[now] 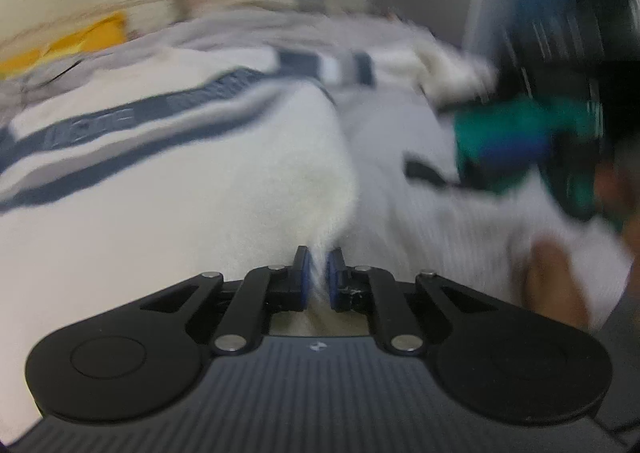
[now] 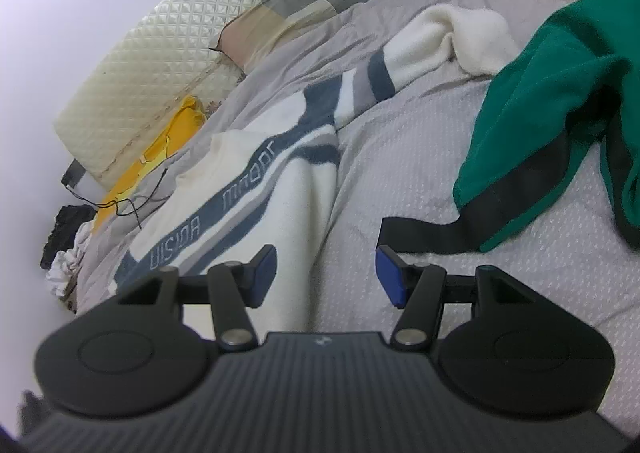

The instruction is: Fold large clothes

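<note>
A large cream sweater (image 2: 256, 197) with dark blue and grey stripes and lettering lies spread on the grey bed cover (image 2: 400, 181). In the blurred left wrist view the same sweater (image 1: 180, 181) fills the left half, and my left gripper (image 1: 318, 277) is shut on its near edge, cream fabric pinched between the blue pads. My right gripper (image 2: 326, 273) is open just above the sweater's right edge, with nothing between its fingers. A green garment (image 2: 560, 101) with black trim lies to the right; in the left wrist view the green garment (image 1: 520, 141) is a blur.
A quilted cream headboard (image 2: 160, 65) and a checked pillow (image 2: 296, 1) stand at the far side. A yellow item (image 2: 160, 157) and a thin black cable (image 2: 132, 205) lie at the left. A hand (image 1: 556, 281) shows at the right of the left wrist view.
</note>
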The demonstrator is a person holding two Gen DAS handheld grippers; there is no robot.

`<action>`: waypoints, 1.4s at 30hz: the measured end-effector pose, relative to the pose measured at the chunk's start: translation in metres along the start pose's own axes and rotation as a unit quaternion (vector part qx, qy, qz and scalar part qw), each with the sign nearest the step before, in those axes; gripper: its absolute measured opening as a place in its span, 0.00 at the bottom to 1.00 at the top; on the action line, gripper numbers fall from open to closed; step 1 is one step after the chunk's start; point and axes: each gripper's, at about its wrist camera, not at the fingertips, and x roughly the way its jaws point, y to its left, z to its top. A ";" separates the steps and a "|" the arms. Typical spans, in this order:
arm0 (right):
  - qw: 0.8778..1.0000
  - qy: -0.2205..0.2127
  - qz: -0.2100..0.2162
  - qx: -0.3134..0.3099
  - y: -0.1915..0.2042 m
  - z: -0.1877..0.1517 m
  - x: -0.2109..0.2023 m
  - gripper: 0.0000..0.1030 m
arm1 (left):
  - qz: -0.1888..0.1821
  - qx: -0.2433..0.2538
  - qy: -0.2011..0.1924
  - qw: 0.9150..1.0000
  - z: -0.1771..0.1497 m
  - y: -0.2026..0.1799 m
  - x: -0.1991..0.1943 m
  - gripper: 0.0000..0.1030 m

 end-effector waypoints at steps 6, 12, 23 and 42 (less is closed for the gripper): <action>0.998 0.050 0.033 0.009 0.003 -0.008 0.014 0.57 | 0.005 -0.182 -0.033 0.983 0.013 0.088 -0.036 0.10; 0.988 0.130 0.075 -0.035 0.029 -0.032 0.035 0.57 | 0.016 -0.294 -0.019 0.955 0.005 0.144 -0.026 0.10; 0.958 0.213 0.168 -0.096 0.076 -0.078 0.071 0.56 | 0.003 -0.330 -0.017 0.944 0.000 0.146 -0.016 0.10; 0.992 0.039 0.123 -0.011 0.044 -0.039 0.004 0.10 | -0.008 -0.313 -0.058 0.948 -0.001 0.140 -0.070 0.51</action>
